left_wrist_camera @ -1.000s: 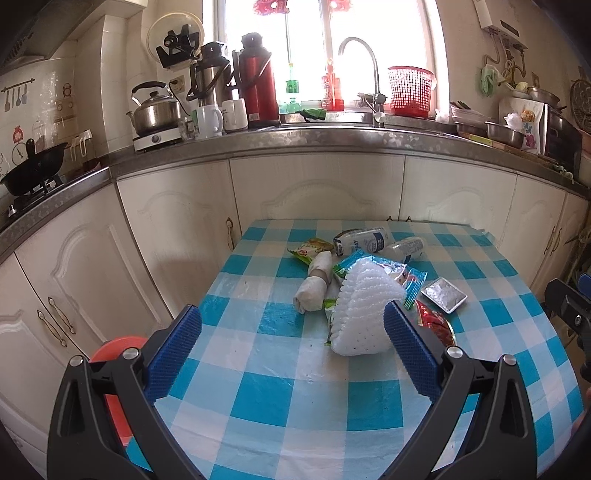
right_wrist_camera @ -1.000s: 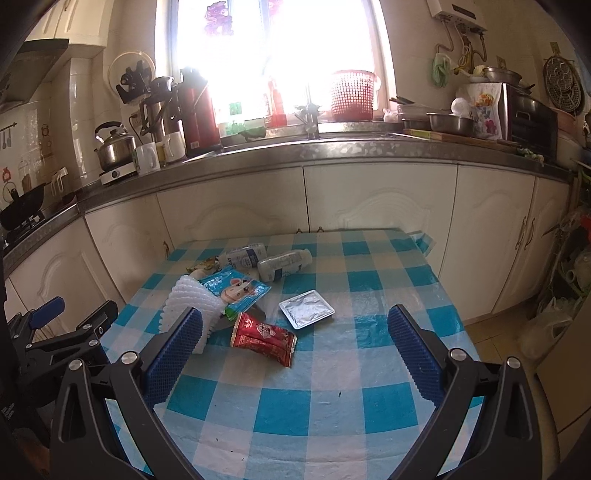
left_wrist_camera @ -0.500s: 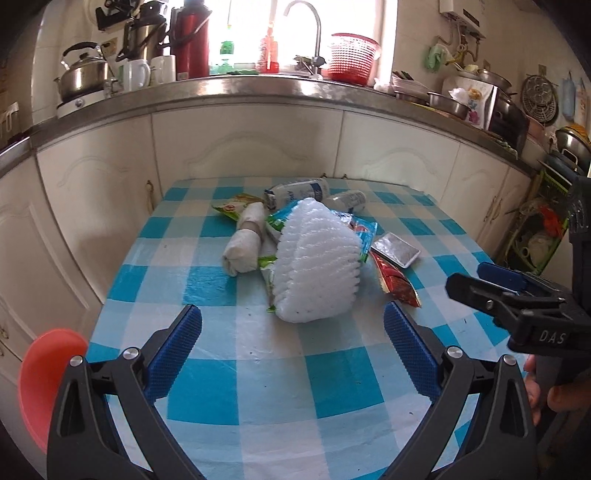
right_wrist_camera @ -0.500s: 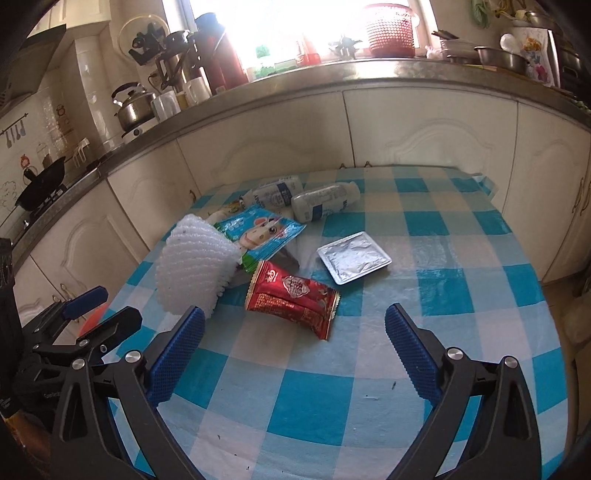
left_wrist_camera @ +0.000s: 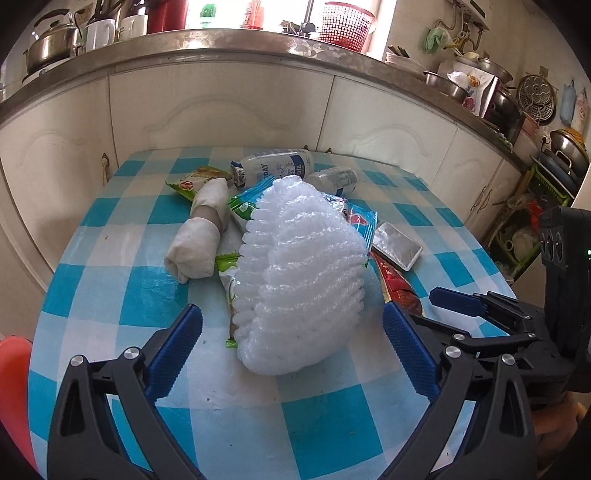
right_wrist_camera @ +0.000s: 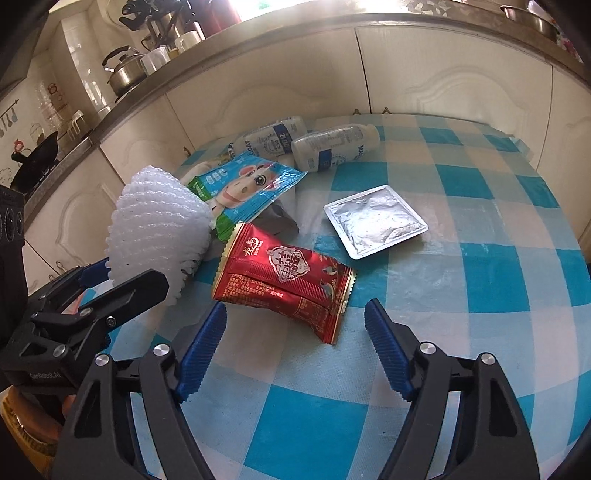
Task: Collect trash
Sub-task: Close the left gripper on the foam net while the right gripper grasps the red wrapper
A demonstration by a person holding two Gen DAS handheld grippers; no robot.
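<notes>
Trash lies on a blue-checked table (left_wrist_camera: 321,428). A white foam fruit net (left_wrist_camera: 301,280) sits between the open jaws of my left gripper (left_wrist_camera: 291,350), its near end level with the fingertips. A red snack packet (right_wrist_camera: 284,280) lies just ahead of my open right gripper (right_wrist_camera: 295,343). Also there: a silver foil tray (right_wrist_camera: 375,219), a blue cartoon wrapper (right_wrist_camera: 243,184), two white bottles (right_wrist_camera: 336,147) lying flat, a rolled white cloth (left_wrist_camera: 201,232), and green wrappers (left_wrist_camera: 225,262) partly under the net.
White kitchen cabinets (left_wrist_camera: 221,107) and a steel counter with a kettle (left_wrist_camera: 48,44) and a red basket (left_wrist_camera: 345,26) stand behind the table. A red-orange bin (left_wrist_camera: 13,373) shows at the table's left edge. The table (right_wrist_camera: 480,295) drops off on the right.
Both grippers have moved forward and down toward the table. The foam net now sits between the left jaws and the red packet just ahead of the right jaws. Both stay open.
</notes>
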